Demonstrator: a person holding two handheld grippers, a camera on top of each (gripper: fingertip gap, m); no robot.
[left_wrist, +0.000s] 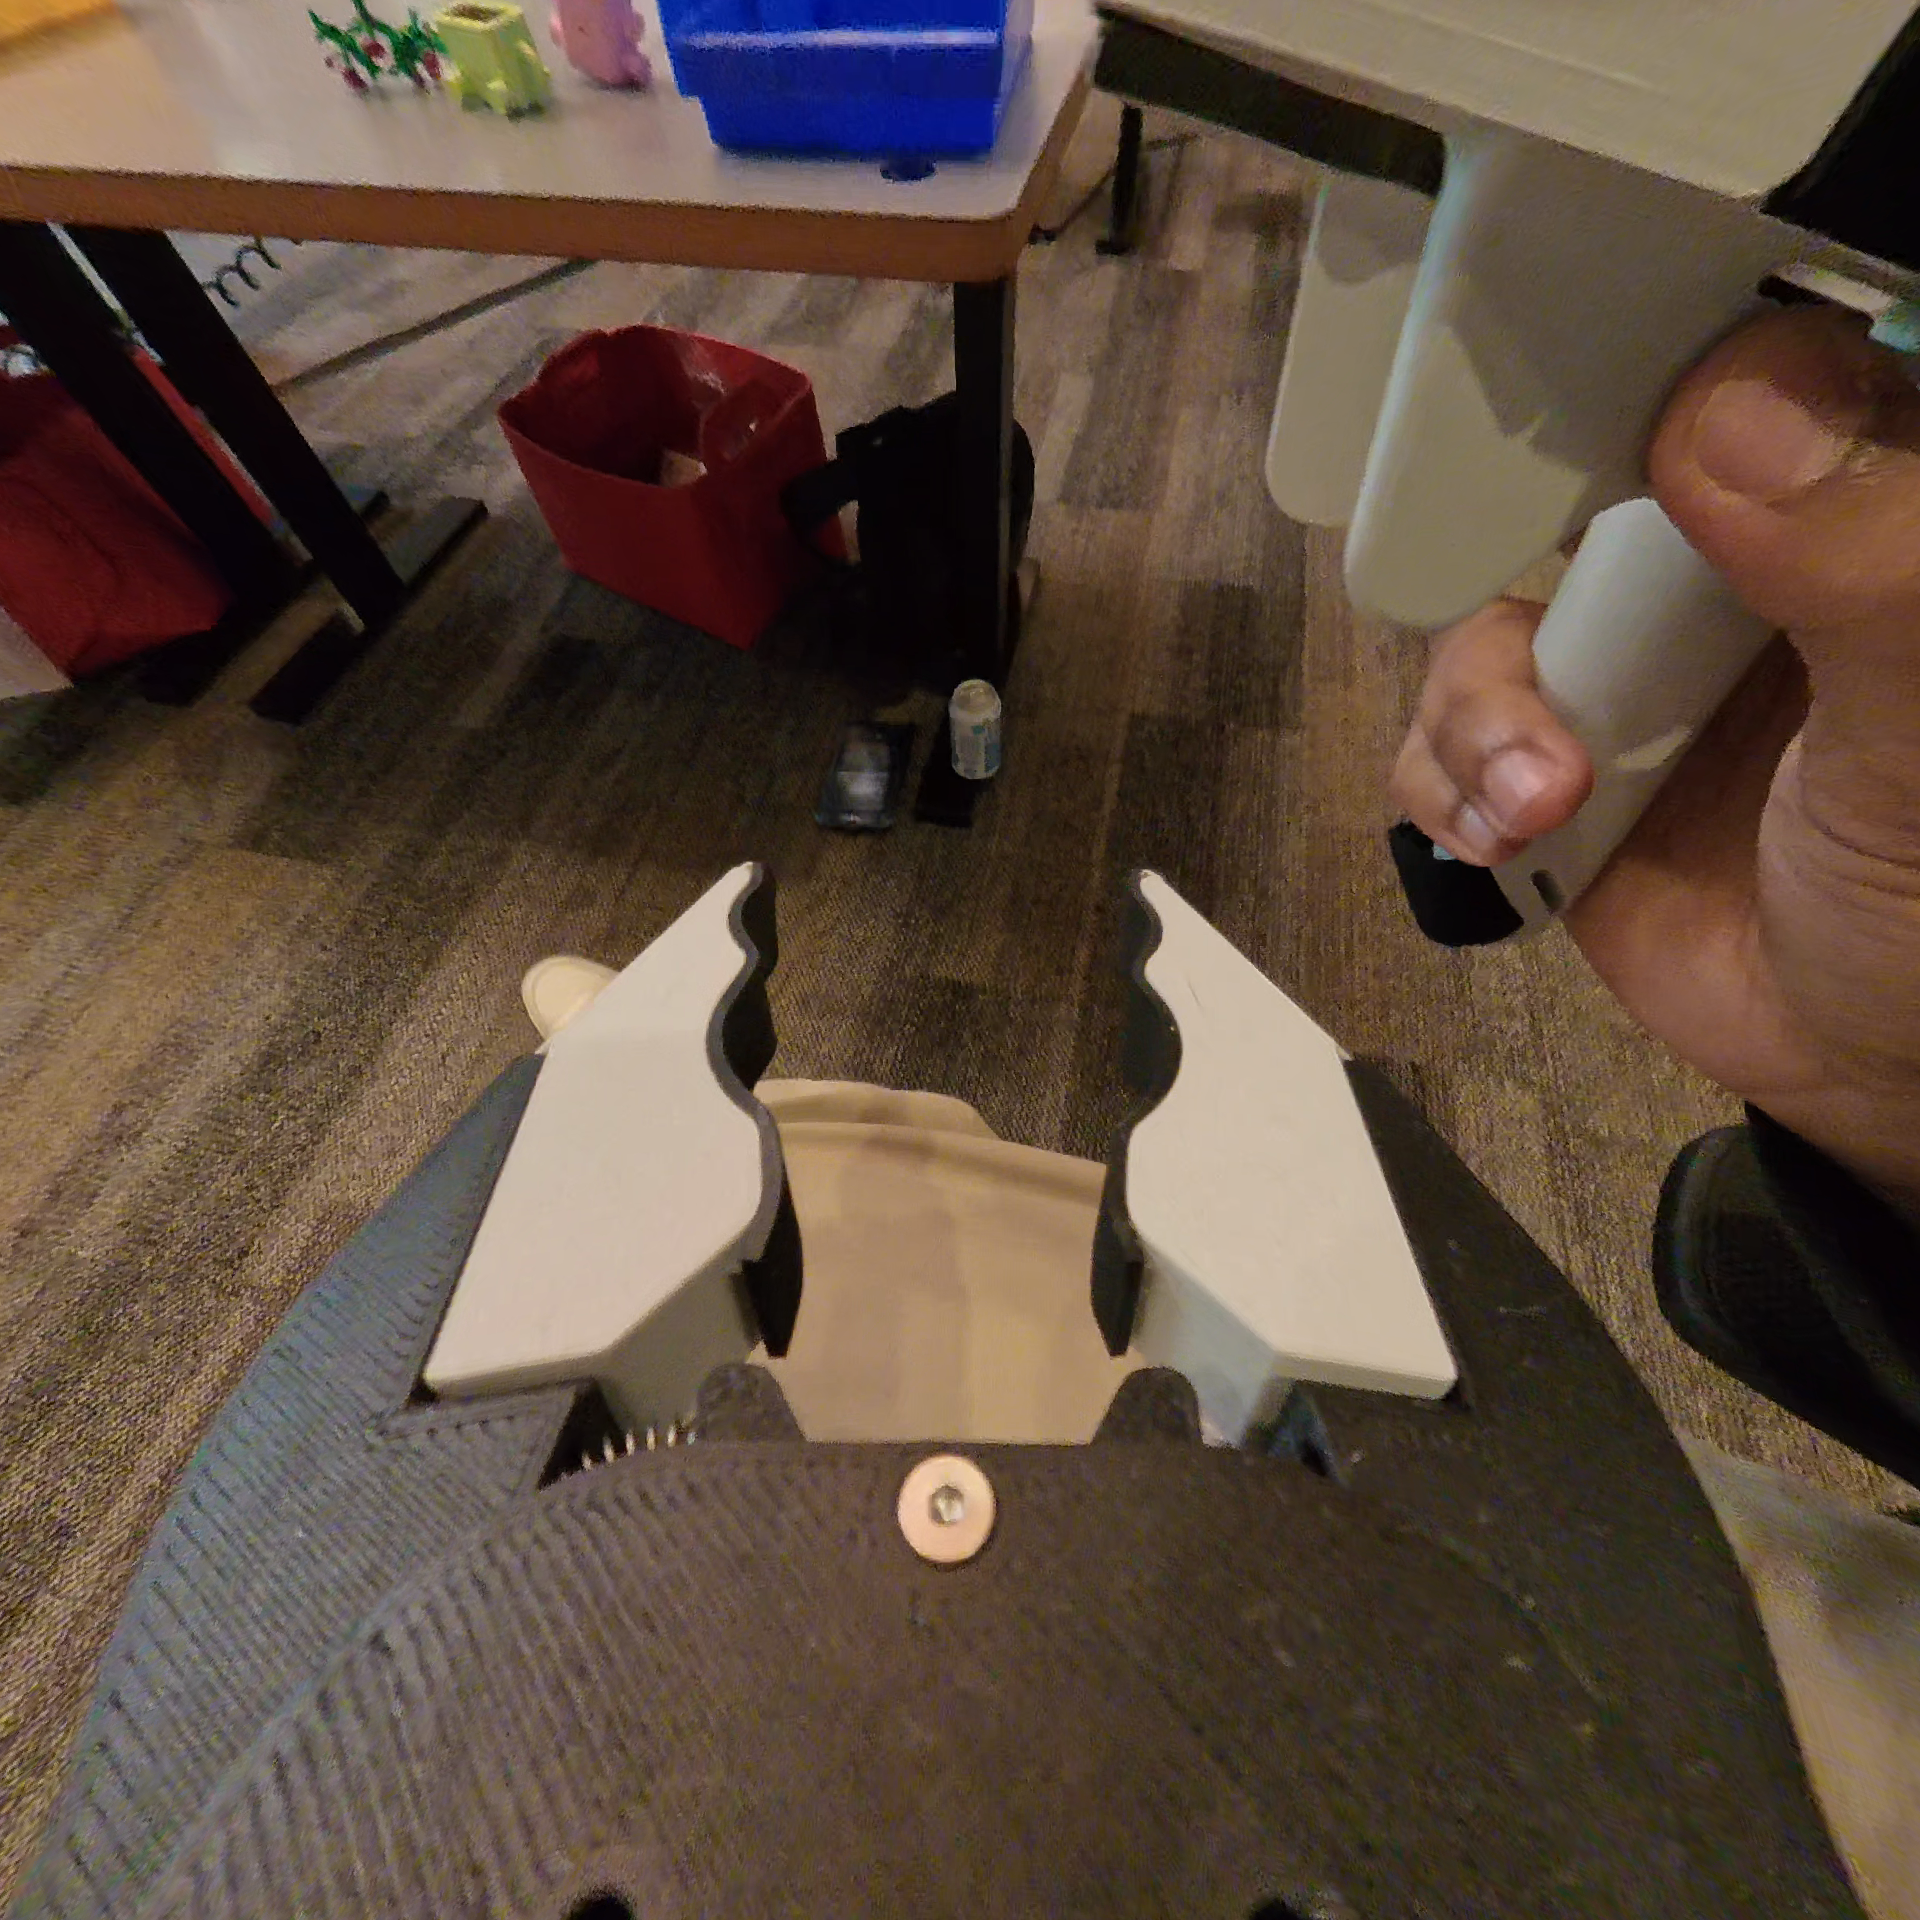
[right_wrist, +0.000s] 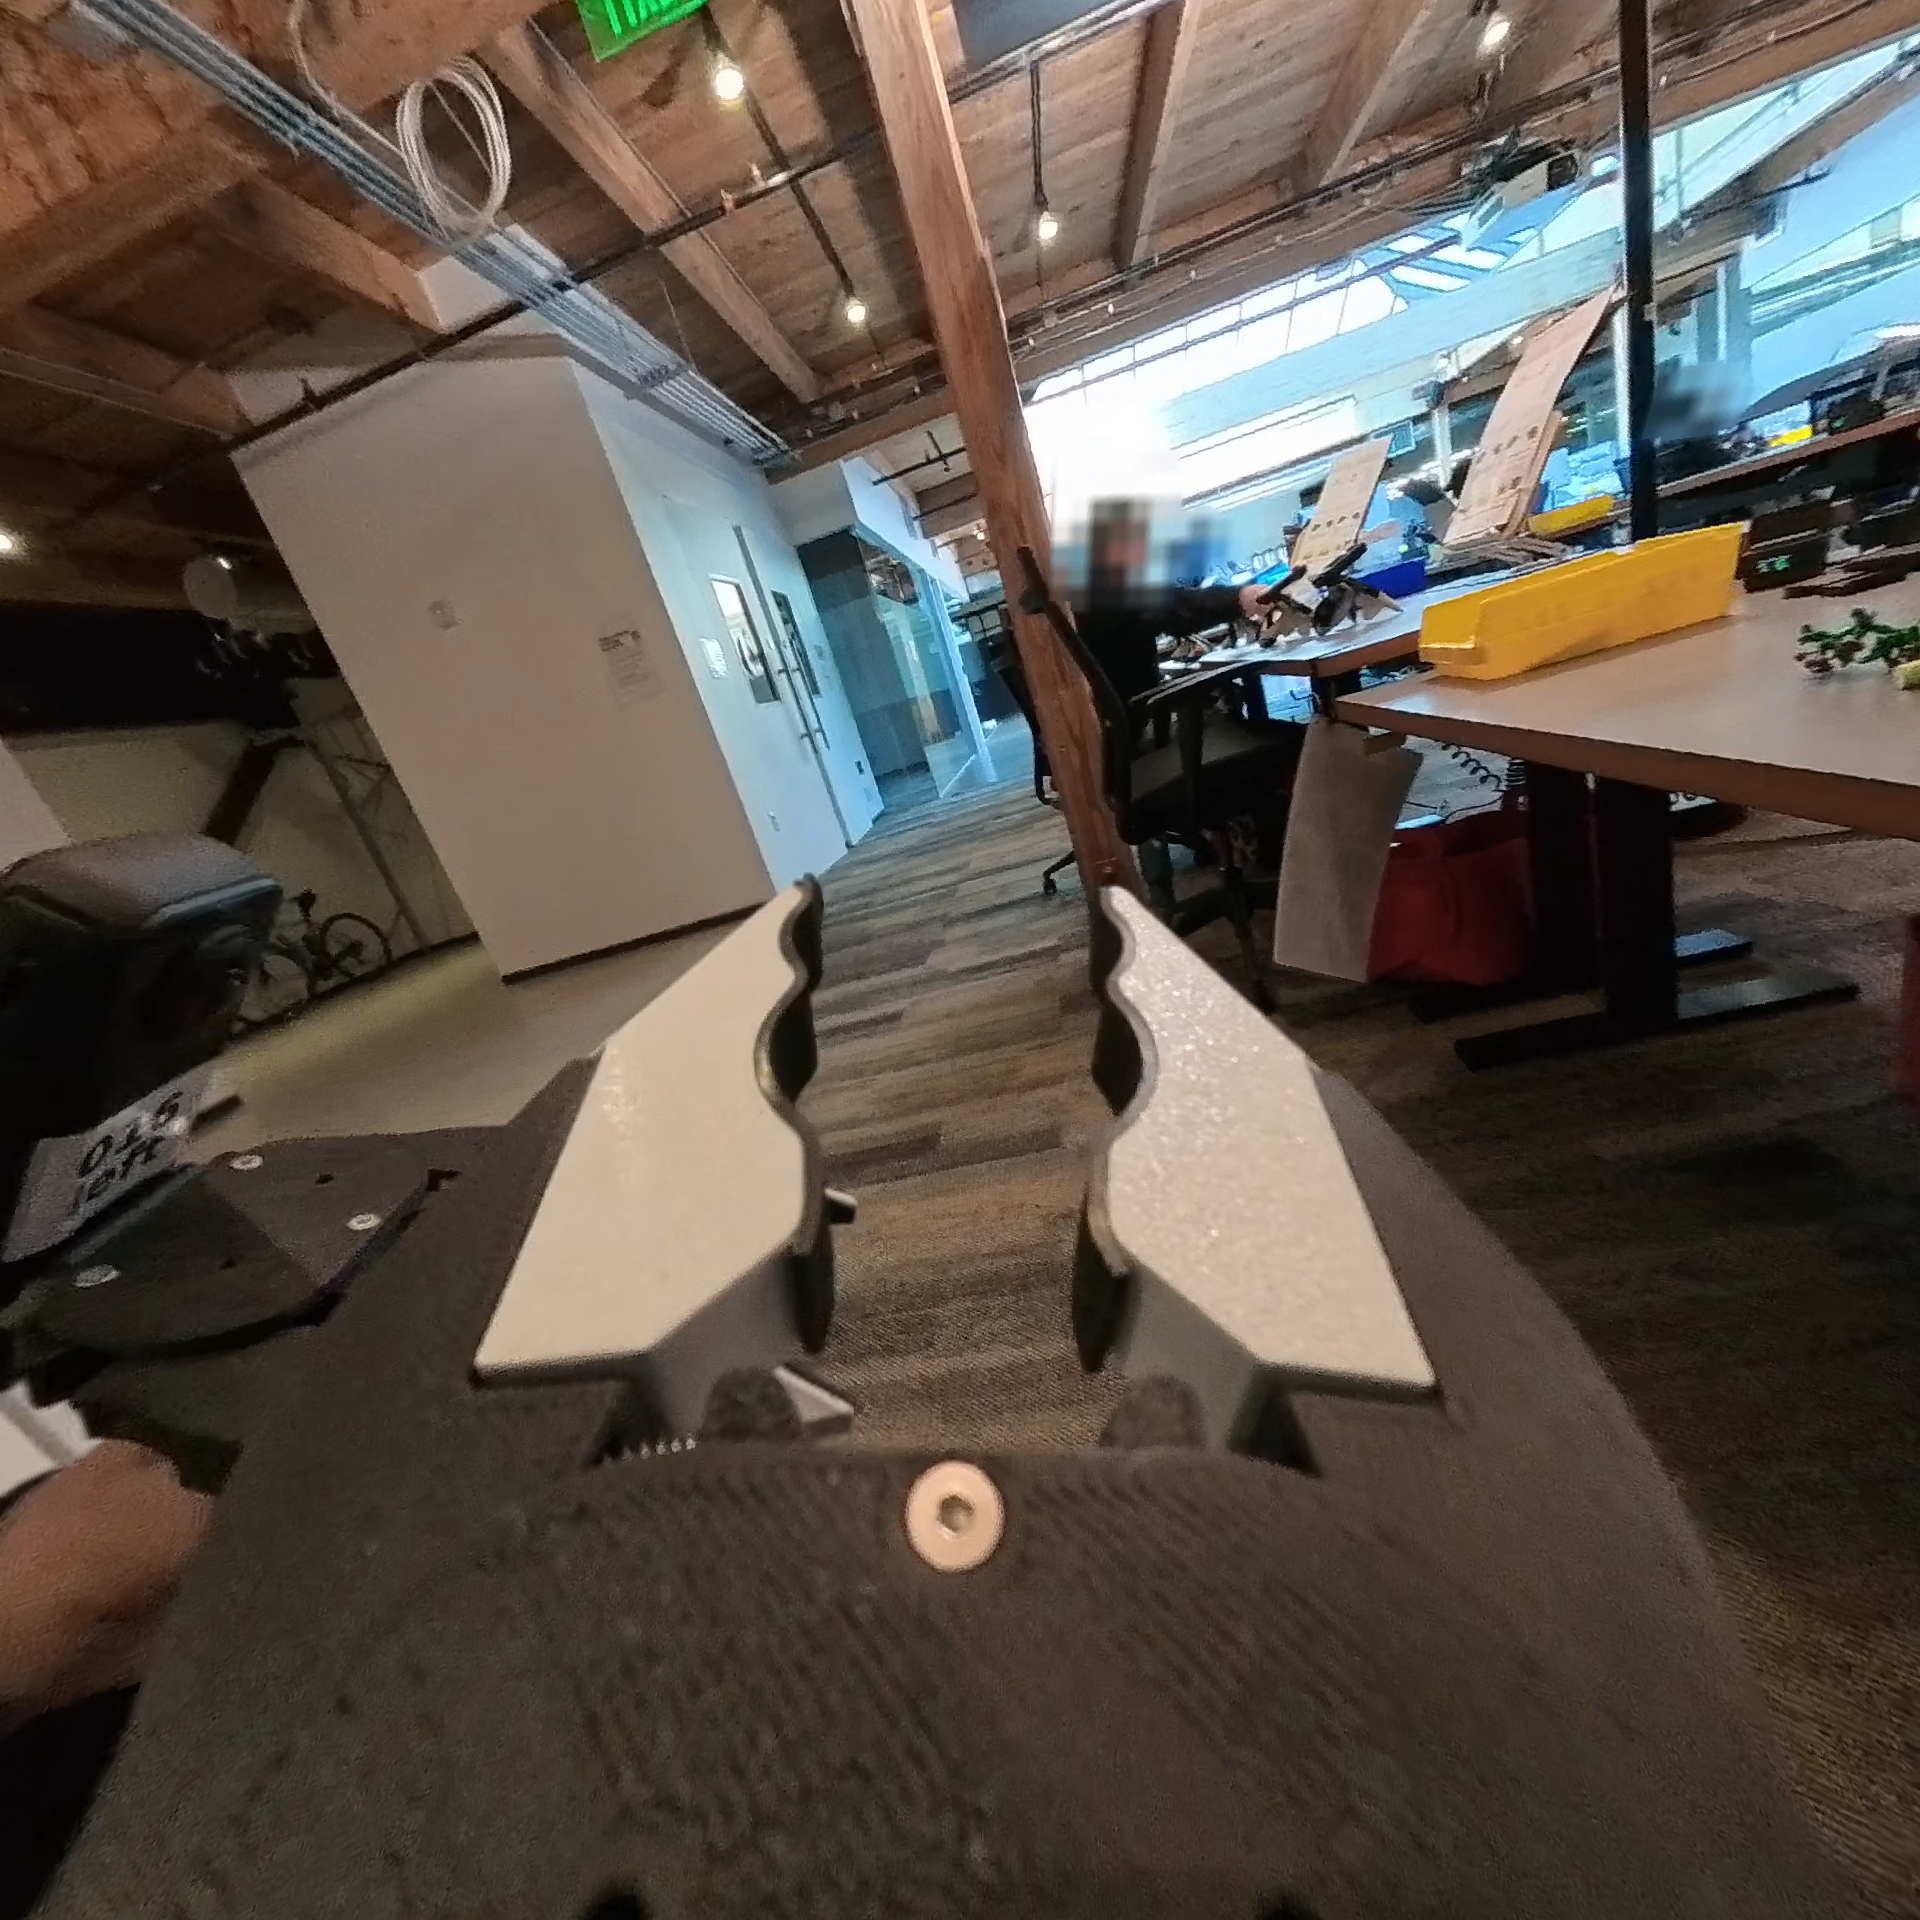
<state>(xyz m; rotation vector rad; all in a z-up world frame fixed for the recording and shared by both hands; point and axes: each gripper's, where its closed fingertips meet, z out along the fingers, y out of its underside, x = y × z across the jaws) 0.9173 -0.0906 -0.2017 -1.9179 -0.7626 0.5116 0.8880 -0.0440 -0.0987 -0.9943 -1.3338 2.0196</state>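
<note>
Well, we had the left gripper pointed down at the carpet, jaws spread wide and gripping nothing. Right beneath it we saw beige trouser cloth and the tip of a pale shoe, so it looked as if we were holding the tool low over our own leg, idle. Off to the right, our hand wrapped a white handle, most likely the other tool's grip, carried higher. Farther out on the floor stood a small can beside a dark flat object, then a red bag tucked under the table, out of the walkway as we judged it. Up on the tabletop sat a blue bin, a green toy, a pink toy and a little plant piece.

Meanwhile, the right gripper was aimed level across the room, jaws parted too, nothing between them. Beyond it ran the carpet, a wooden post, an office chair, and a yellow bin on the table's far side.
</note>
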